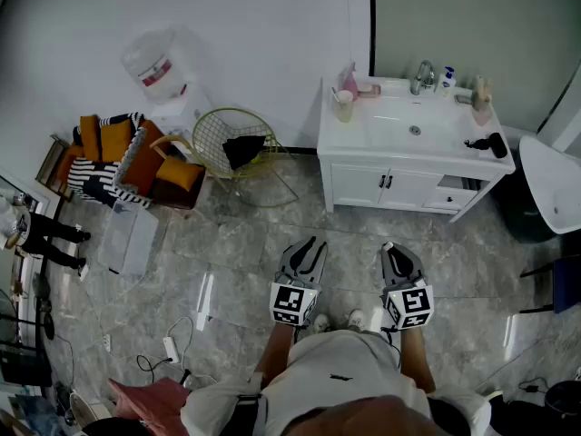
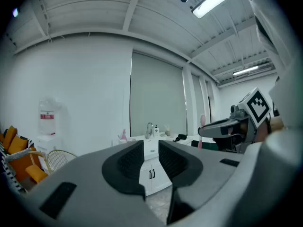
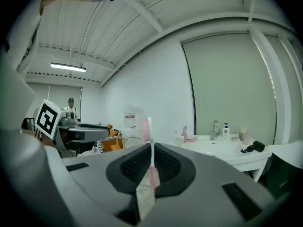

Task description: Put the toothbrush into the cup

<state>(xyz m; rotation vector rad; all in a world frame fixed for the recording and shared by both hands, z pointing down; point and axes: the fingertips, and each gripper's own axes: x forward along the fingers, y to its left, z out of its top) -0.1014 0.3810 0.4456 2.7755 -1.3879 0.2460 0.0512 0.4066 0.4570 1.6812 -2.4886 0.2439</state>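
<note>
A pink and white toothbrush [image 3: 150, 148] stands upright between the pads of my right gripper [image 3: 151, 167], which is shut on it. In the head view only its tip [image 1: 388, 245] shows at the right gripper [image 1: 393, 252]. My left gripper [image 1: 307, 246] is held beside it, open with nothing between its fingers [image 2: 129, 161]. Both hang over the floor, well short of the white vanity [image 1: 399, 184]. The cup [image 1: 343, 105] stands on the vanity top's left end, next to a pink spray bottle [image 1: 349, 78]. The right gripper view shows the cup [image 3: 179, 139] far ahead.
The sink basin [image 1: 413, 125] has a faucet [image 1: 422, 75], a soap bottle [image 1: 447, 79] and a black hair dryer [image 1: 488, 143] around it. A wire chair [image 1: 231, 143], orange cushions [image 1: 150, 162] and a water dispenser [image 1: 156, 69] stand at left. Cables [image 1: 168, 352] lie on the floor.
</note>
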